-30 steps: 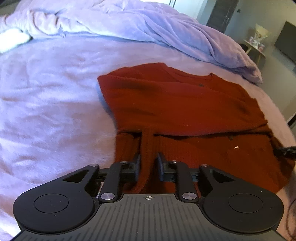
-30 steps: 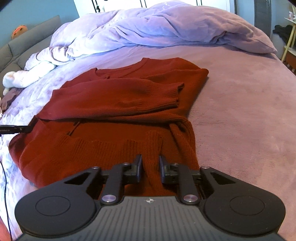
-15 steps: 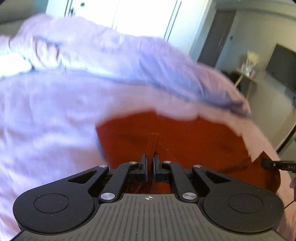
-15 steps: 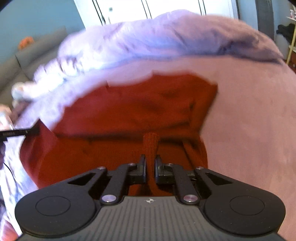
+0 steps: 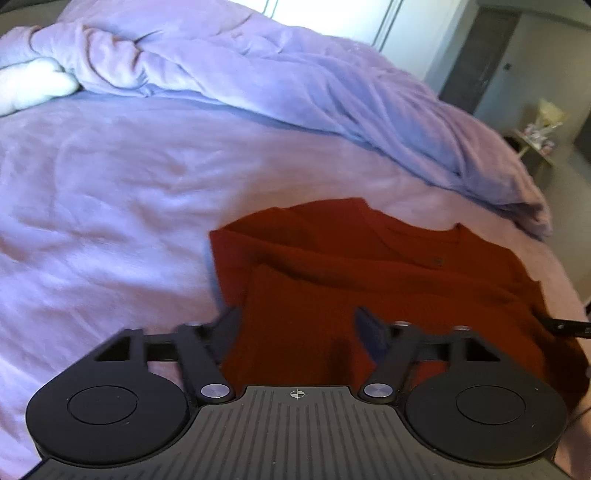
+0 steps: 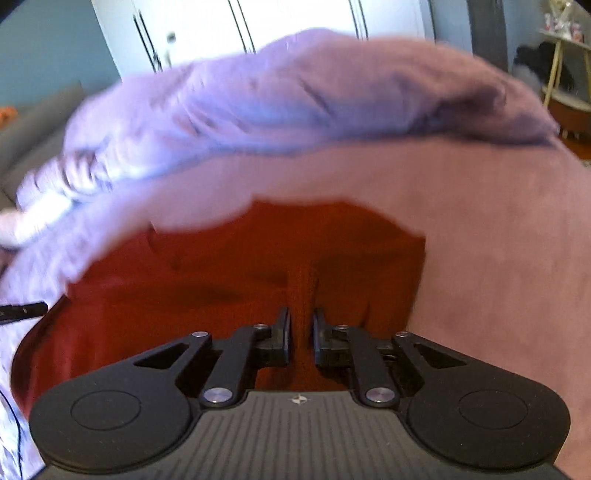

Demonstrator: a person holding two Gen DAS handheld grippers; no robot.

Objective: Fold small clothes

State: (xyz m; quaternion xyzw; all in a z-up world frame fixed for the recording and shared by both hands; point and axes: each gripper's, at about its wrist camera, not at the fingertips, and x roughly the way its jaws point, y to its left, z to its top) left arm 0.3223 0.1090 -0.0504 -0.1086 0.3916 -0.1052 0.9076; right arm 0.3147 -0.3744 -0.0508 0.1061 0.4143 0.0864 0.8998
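A red knit sweater (image 5: 388,273) lies on the lilac bed (image 5: 110,192), its lower part folded up over the chest. My left gripper (image 5: 299,326) hovers over the folded edge at the sweater's left side. Its jaws are opening wide, and the knit lies under them, free of the pads. In the right wrist view the sweater (image 6: 184,295) is blurred. My right gripper (image 6: 301,321) is nearly shut, its jaws opening slightly, with a ridge of the red knit still pinched between them. The right gripper's tip (image 5: 565,326) shows at the sweater's right edge.
A rumpled lilac duvet (image 5: 295,81) is heaped across the far side of the bed. A white pillow (image 5: 29,85) lies at far left. A small side table (image 5: 535,136) and a dark door stand beyond the bed's right edge. White wardrobe doors (image 6: 258,22) stand behind.
Both grippers closed on the sweater's hem and carried it away from me over the body. The left gripper has since opened and let the knit drop; the right one still pinches its fold.
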